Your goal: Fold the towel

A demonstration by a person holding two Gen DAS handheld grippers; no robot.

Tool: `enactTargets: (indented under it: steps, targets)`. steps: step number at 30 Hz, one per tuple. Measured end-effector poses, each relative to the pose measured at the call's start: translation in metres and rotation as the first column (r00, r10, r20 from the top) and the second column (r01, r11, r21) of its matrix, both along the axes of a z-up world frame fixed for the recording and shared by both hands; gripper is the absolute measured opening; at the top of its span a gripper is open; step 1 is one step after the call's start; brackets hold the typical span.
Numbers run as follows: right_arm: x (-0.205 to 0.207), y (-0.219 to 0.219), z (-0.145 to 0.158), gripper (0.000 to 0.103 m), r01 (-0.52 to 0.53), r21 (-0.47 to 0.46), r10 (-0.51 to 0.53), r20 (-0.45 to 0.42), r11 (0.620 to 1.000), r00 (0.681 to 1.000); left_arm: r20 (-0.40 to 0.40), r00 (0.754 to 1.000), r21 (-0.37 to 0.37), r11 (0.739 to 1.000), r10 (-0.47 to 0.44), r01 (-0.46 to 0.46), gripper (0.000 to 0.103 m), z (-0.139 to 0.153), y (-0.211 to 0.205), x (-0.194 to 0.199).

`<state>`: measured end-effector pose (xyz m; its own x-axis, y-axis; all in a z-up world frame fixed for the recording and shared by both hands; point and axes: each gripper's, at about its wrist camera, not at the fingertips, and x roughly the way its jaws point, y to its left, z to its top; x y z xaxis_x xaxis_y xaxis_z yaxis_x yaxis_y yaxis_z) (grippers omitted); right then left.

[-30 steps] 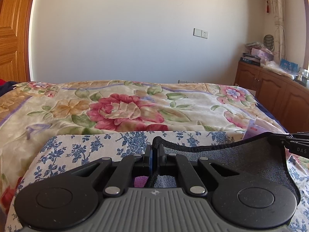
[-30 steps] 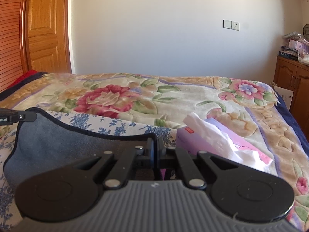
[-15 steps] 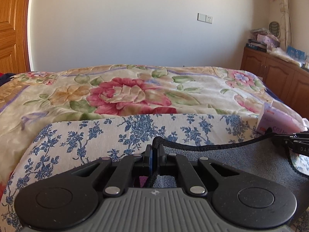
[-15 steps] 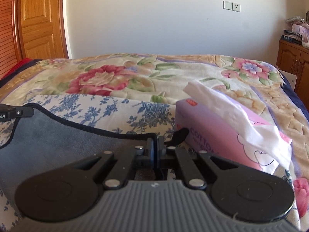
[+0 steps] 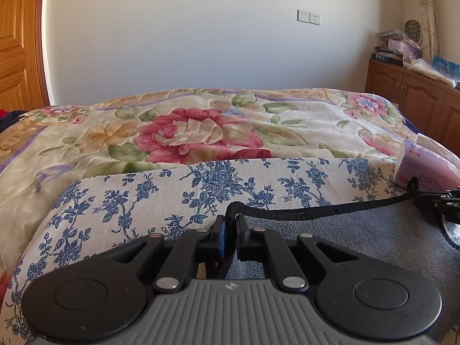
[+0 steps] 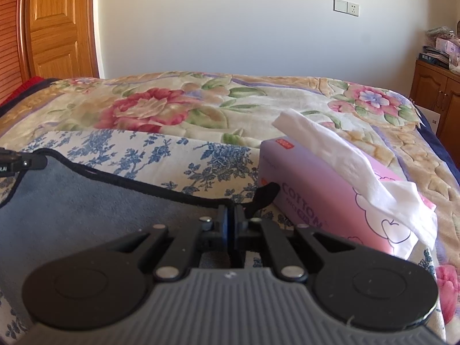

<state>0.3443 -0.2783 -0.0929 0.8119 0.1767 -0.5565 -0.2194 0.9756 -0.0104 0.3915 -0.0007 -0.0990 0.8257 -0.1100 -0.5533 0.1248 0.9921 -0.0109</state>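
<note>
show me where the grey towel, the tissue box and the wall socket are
grey towel (image 6: 95, 201), right wrist view, on its flat grey face left of the tool.
tissue box (image 6: 322, 189), right wrist view, on its pink side panel.
wall socket (image 5: 308, 17), left wrist view, on the plate's middle.

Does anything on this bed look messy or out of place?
Only the tissue box: it lies tilted beside the blue-flowered cloth, a tissue spilling loosely out. The grey towel, pinched by both tools, has its hanging loop touching the box.
</note>
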Motion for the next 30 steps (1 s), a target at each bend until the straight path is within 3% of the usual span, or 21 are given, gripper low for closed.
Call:
enactTargets:
  steps: [2, 5, 7, 8, 12, 14, 20, 30]
  targets:
    - [-0.001, -0.001, 0.001, 0.015, 0.010, -0.001, -0.010, 0.003, 1.000, 1.000, 0.000, 1.000, 0.000, 1.000, 0.002, -0.002, 0.011, 0.001, 0.001, -0.001]
    - [-0.002, -0.001, 0.004, 0.016, 0.018, 0.001, -0.018, 0.006, 1.000, 1.000, 0.001, 1.000, -0.006, 1.000, 0.004, -0.004, 0.029, 0.002, 0.001, -0.002]
    - [-0.003, -0.001, 0.006, 0.033, 0.019, -0.002, -0.019, 0.010, 1.000, 1.000, 0.006, 1.000, -0.008, 1.000, 0.003, -0.003, 0.038, 0.004, 0.001, -0.003]
    - [-0.004, -0.002, 0.007, 0.037, 0.019, 0.002, -0.019, 0.014, 1.000, 1.000, 0.010, 1.000, -0.006, 1.000, 0.004, -0.004, 0.042, 0.005, 0.001, -0.003]
    - [-0.012, -0.001, 0.015, 0.038, 0.019, 0.021, -0.020, 0.019, 1.000, 1.000, 0.011, 1.000, 0.001, 1.000, 0.002, -0.002, 0.047, 0.009, -0.001, -0.009]
    - [-0.018, 0.000, 0.020, 0.038, 0.017, 0.024, -0.018, 0.024, 1.000, 1.000, 0.015, 1.000, 0.004, 1.000, 0.004, -0.004, 0.055, 0.013, -0.002, -0.014]
    - [-0.041, 0.002, 0.039, 0.041, 0.014, 0.049, -0.015, 0.035, 0.999, 0.999, 0.022, 1.000, 0.032, 0.999, -0.008, 0.007, 0.065, 0.032, -0.009, -0.033]
    - [-0.084, 0.012, 0.062, 0.052, -0.004, 0.068, 0.002, 0.032, 0.998, 0.999, 0.018, 1.000, 0.044, 0.999, 0.001, -0.002, 0.071, 0.063, -0.009, -0.074]
